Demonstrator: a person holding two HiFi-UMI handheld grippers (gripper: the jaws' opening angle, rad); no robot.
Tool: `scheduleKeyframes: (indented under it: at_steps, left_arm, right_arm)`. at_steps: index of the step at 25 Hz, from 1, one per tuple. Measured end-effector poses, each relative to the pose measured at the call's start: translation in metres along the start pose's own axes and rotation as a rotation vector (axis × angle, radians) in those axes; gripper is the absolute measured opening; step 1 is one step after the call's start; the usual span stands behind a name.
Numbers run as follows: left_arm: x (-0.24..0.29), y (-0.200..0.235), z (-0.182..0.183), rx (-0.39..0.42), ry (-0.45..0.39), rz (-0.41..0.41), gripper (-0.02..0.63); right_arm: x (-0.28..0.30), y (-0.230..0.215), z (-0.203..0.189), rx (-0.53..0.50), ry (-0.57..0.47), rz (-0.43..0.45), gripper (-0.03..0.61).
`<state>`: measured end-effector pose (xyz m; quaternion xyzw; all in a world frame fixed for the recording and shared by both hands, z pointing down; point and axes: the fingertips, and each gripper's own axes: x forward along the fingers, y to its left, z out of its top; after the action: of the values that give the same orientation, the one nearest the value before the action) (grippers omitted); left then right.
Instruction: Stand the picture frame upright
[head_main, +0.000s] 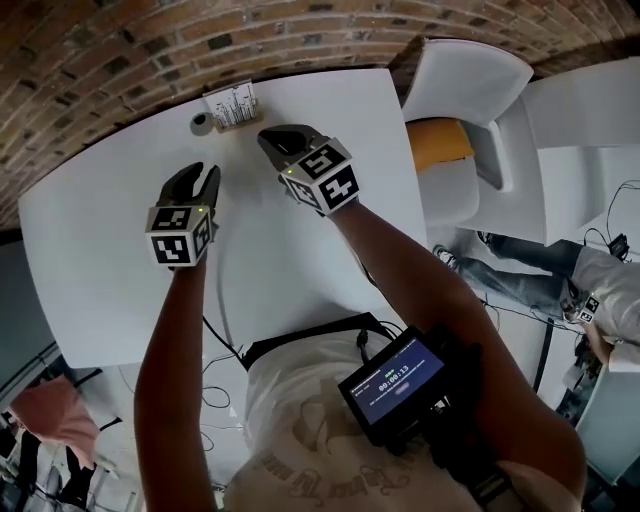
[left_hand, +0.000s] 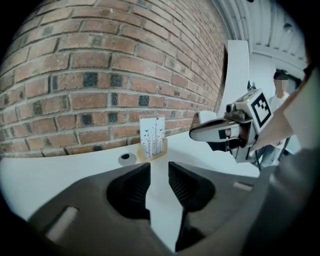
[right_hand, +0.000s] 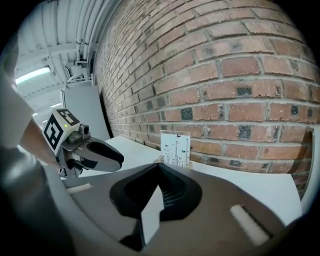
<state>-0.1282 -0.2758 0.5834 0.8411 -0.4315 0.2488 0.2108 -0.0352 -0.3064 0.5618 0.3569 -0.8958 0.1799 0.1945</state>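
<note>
Tools hover over the white tabletop (head_main: 100, 260), and neither carries anything. The right tool (right_hand: 158, 167) has its jaws pressed together with nothing caught between them. Its nose is aimed at the picture frame (right_hand: 175, 149), which shows just above its tip in its own view. The left tool (left_hand: 159, 175) has its jaws a narrow gap apart, and only bare tabletop shows through that gap. It points the same way.

In the head view the two tools sit side by side a little above the middle. The left one is lower and further left; the right one is higher and nearer the frame. Neither touches it.

The picture frame stands upright at the top of the head view, left of centre, close to the brick wall (left_hand: 75, 65). Its white printed face is turned toward the person, and its foot seems to sit in a small wooden base (left_hand: 161, 153). A small grey round thing (left_hand: 126, 158) lies just beside it on the left; I cannot tell what it is.

From where I stand the job looks done. I'd guess both tools are held empty and off the frame so nothing nudges it. It looks thin and light, so a stray brush could tip it flat.
</note>
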Motion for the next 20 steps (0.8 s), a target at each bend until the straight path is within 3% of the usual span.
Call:
scheduleKeyframes:
  at_steps: [9, 15, 20]
  left_arm:
    - [-0.074, -0.054, -0.005, -0.068, -0.151, 0.002, 0.006]
    - [-0.114, -0.088, -0.020, -0.145, -0.198, -0.020, 0.002]
    - [-0.145, -0.106, -0.028, -0.150, -0.225, -0.023, 0.002]
  right_arm:
    - [-0.060, 0.058, 0.003, -0.049, -0.042, 0.089, 0.006]
    - [-0.106, 0.095, -0.007, -0.023, -0.084, 0.139, 0.006]
    - [-0.132, 0.115, -0.014, -0.025, -0.109, 0.152, 0.006]
